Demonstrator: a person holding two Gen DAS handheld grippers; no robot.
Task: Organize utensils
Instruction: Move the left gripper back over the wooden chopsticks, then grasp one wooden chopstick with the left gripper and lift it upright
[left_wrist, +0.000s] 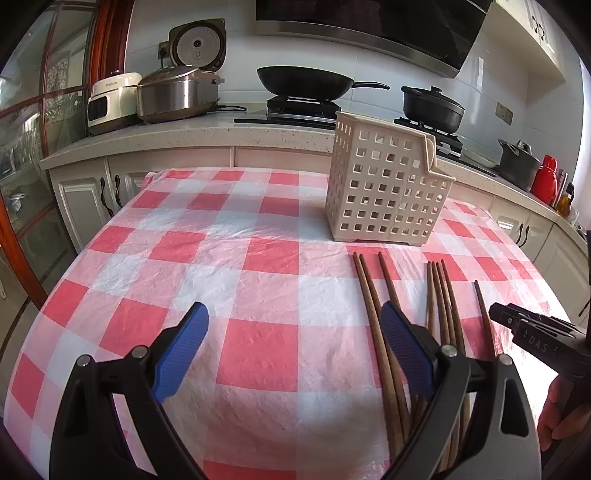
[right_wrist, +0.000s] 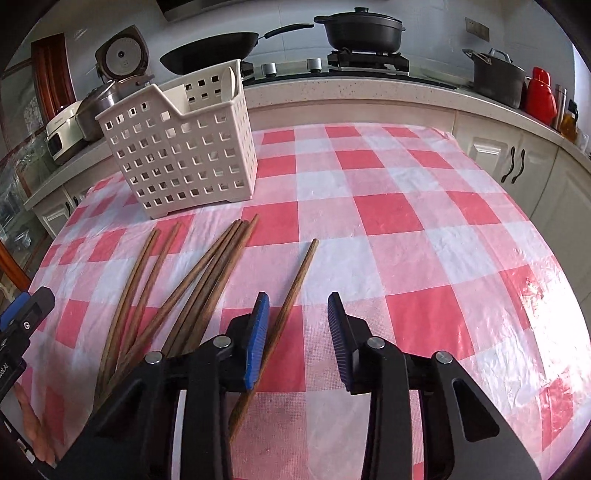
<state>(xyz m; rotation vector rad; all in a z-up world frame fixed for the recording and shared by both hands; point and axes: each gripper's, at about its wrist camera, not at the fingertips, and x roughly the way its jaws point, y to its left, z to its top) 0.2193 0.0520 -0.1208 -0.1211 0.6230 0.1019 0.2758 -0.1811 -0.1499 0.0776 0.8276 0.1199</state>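
Several brown wooden chopsticks (right_wrist: 199, 280) lie loose on the red-and-white checked tablecloth (right_wrist: 388, 221), in front of a white perforated utensil basket (right_wrist: 184, 147) that holds a pale spoon (right_wrist: 228, 85). One single chopstick (right_wrist: 295, 284) lies apart, right beside my right gripper's left pad. My right gripper (right_wrist: 298, 308) is open and empty above the cloth. My left gripper (left_wrist: 293, 317) is open and empty, left of the chopsticks (left_wrist: 439, 295), with the basket (left_wrist: 384, 184) beyond. The right gripper's body (left_wrist: 535, 328) shows at the right edge.
A kitchen counter (left_wrist: 221, 133) runs behind the table with rice cookers (left_wrist: 177, 92), a wok (left_wrist: 306, 83) and a black pot (left_wrist: 432, 107) on the stove, a grey pot and red flask (right_wrist: 539, 92) at right. Cabinets stand below.
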